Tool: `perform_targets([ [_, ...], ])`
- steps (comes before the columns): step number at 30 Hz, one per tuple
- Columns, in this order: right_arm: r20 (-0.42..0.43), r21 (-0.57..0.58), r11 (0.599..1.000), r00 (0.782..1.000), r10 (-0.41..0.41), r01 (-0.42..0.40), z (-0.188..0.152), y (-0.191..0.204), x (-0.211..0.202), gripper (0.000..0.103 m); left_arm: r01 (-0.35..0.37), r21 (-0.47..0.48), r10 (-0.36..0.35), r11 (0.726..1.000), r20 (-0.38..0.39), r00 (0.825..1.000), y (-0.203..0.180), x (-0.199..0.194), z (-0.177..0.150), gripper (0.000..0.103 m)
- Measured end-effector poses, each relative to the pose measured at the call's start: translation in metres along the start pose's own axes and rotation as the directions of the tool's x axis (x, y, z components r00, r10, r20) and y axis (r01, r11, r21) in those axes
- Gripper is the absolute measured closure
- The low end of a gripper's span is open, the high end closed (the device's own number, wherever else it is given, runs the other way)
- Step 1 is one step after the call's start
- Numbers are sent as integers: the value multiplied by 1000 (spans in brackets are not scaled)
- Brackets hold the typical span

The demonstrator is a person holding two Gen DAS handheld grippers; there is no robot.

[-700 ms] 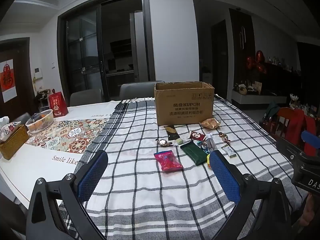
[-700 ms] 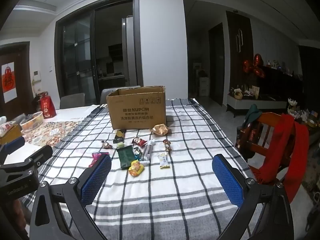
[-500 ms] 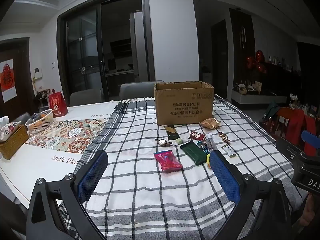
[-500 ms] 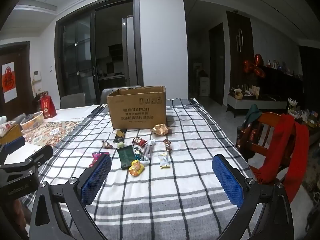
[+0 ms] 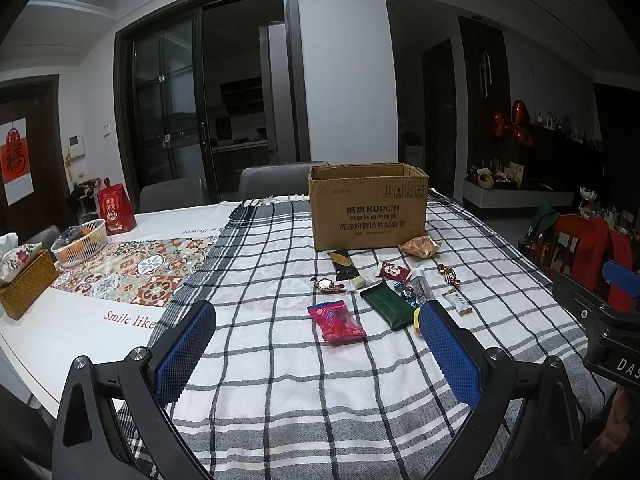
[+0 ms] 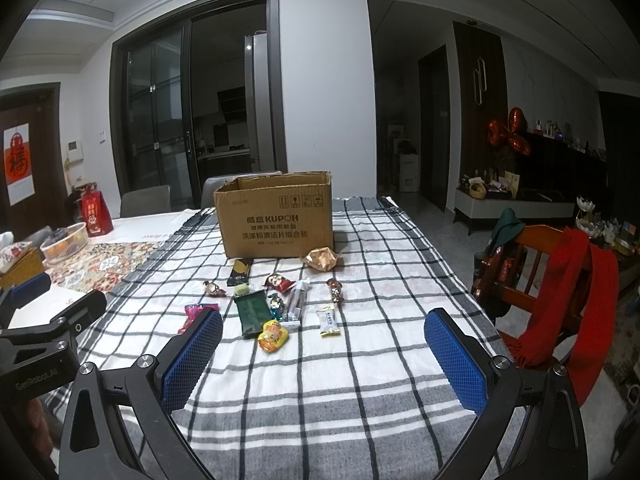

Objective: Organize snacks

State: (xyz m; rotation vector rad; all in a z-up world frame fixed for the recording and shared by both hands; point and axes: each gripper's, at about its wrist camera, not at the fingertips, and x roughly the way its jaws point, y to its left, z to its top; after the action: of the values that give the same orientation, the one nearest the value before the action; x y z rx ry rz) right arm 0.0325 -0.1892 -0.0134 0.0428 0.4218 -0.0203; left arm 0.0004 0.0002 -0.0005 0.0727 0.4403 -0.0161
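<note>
Dim room with white walls (image 5: 344,80) and a dark-framed glass sliding door (image 5: 208,112). Grey chairs (image 5: 276,178) sit behind the desk (image 5: 80,320) with its plaid cloth (image 5: 280,380); a wooden chair (image 6: 532,264) holds a red scarf (image 6: 576,300).

Each camera sits behind its own claw and looks forward over the tabletop (image 5: 280,360), from well back. Both see the cardboard box (image 5: 366,208) (image 6: 276,216) and the snacks (image 5: 384,296) (image 6: 276,304); the left view looks from farther left.
</note>
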Motion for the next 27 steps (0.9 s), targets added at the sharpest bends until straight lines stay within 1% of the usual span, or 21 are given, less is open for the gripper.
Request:
perform_targets([
  [27,-4,-1,1000,1000,-2,2,-2,1,1,1,7,2,-7,1000,-3,1000,-3,0,-2,0],
])
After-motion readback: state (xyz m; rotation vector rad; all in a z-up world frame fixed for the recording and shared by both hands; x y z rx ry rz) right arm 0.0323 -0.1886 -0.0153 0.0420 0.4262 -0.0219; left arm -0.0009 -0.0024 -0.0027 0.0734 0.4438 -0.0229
